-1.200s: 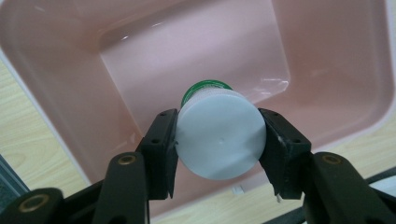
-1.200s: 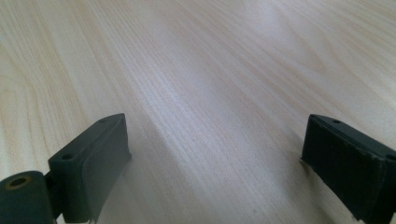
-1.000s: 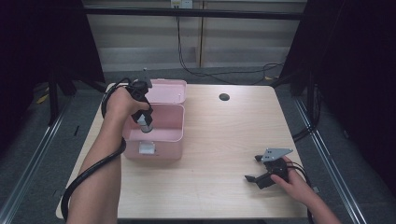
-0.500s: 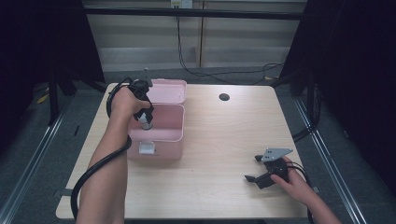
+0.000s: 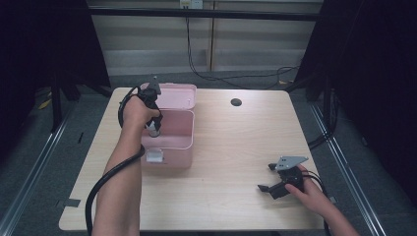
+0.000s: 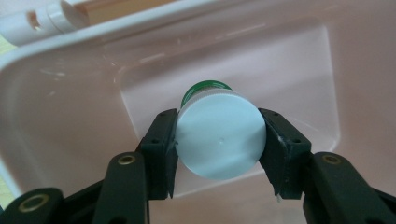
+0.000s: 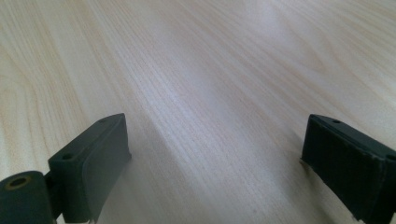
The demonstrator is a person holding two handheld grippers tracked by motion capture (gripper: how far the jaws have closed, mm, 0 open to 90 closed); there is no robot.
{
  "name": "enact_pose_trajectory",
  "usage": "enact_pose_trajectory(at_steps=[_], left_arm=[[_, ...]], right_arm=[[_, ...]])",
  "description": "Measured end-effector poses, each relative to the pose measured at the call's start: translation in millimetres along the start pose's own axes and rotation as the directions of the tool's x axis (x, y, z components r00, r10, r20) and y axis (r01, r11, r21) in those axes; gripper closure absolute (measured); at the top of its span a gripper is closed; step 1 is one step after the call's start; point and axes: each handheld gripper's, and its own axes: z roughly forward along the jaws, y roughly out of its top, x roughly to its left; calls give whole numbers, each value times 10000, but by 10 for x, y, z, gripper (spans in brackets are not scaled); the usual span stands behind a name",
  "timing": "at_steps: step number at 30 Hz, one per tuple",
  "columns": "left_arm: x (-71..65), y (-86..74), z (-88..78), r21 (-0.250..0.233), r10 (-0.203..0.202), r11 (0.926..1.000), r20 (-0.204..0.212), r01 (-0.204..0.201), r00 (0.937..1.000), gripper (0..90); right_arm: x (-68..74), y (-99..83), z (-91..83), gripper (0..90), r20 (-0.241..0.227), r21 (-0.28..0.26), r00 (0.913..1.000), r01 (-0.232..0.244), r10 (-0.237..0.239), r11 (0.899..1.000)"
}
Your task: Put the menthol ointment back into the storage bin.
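Two smooth black fingers of the left gripper (image 6: pixel 218 144) clamp a round white-capped bottle (image 6: pixel 219 137) inside the glossy pink plastic bin (image 5: pixel 169 145) near the counter's (image 5: pixel 236 147) far-left corner; right gripper (image 5: pixel 269 178) rests wide-open on pale woodgrain, near-right corner.

The pink box (image 6: pixel 70 102) is showing glossy, scuffed plastic; the bottle's white cap (image 6: pixel 219 139) is looking smooth and matt; the table (image 7: pixel 196 70) is showing pale wood grain.
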Motion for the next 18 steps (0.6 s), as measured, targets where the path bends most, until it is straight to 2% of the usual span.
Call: enact_pose_trajectory(at_steps=[3,11,12,18], left_arm=[[12,10,55,-188,-61,9998,-151,58,9999,507],[16,24,195,-160,-156,9998,-221,153,9996,507],[12,24,207,-231,-298,9993,-220,293,9993,506],[2,31,253,-308,-283,9991,-222,277,9994,506]], right_arm=[[0,0,0,67,-2,-3,10000,2,-2,10000],[0,0,0,68,0,-3,10000,-4,4,10000],[0,0,0,67,0,-4,10000,-4,4,10000],[0,0,0,68,-1,-1,10000,0,0,10000]])
